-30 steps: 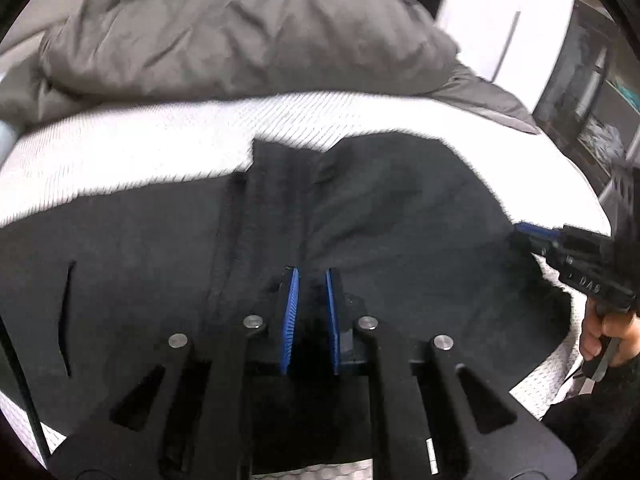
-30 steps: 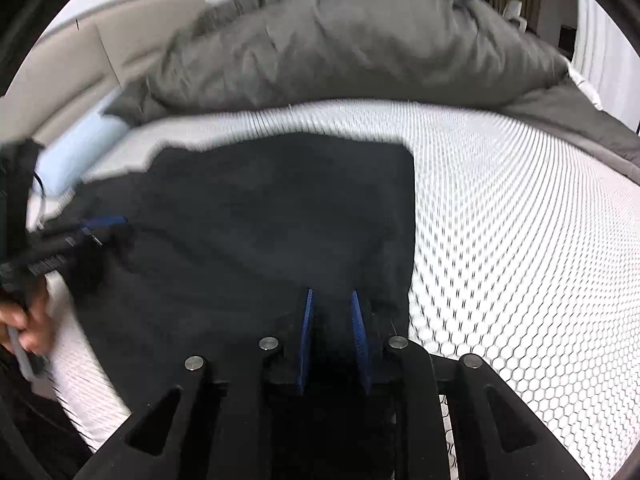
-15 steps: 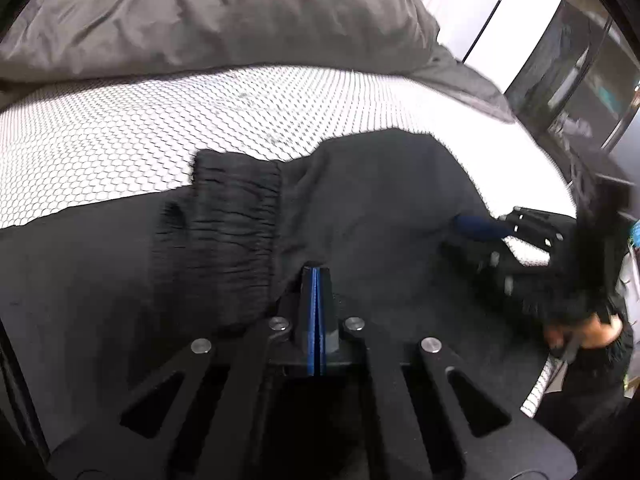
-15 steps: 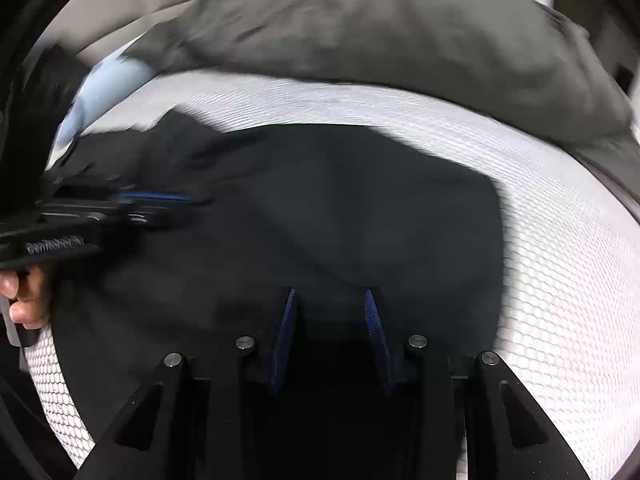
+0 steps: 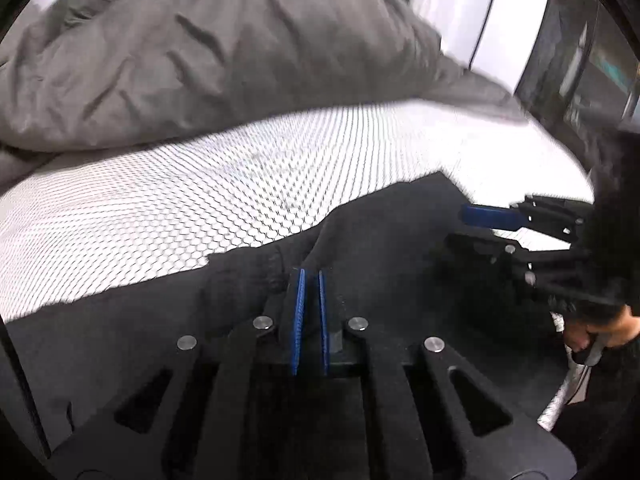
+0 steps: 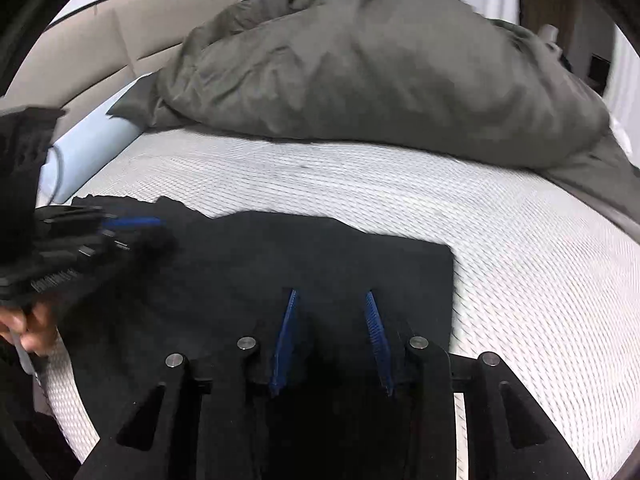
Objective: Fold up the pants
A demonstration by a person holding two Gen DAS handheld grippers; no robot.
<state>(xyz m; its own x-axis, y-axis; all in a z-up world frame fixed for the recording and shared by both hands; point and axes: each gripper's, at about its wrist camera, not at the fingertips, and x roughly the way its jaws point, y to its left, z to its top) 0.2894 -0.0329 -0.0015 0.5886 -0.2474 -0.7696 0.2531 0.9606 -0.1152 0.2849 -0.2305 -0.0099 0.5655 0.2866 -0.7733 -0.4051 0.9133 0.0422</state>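
Black pants (image 6: 304, 264) flat on white honeycomb-mesh bed (image 6: 520, 280), spread across near part of mattress. Straight folded edge and square corner just right of right gripper (image 6: 332, 300) fingers; bare mesh open beyond that edge and ahead of fingertips up to grey duvet (image 6: 380, 72) heaped across far side. Ragged, gathered pants edge ahead-left of right fingers, near pale blue bolster (image 6: 92, 152) at left. In left wrist view, elastic waistband bunch just left of and ahead of left gripper (image 5: 311, 276) fingertips; wide strip of clear mesh (image 5: 200, 200) ahead, duvet (image 5: 220, 52) past it.

No containers in sight.

Left fingers (image 5: 298, 312) pressed nearly together, blue pads with only a sliver between; cloth rises in a ridge at the tips, but whether pinched cannot tell for sure. Right fingers (image 6: 285, 332) spread partway, just been opening, pads clear of fabric, pants lying under and between them, nothing gripped. Right gripper seen from left view (image 5: 480, 228) likewise parted over pants' far edge, hand (image 5: 600, 328) behind on handle.
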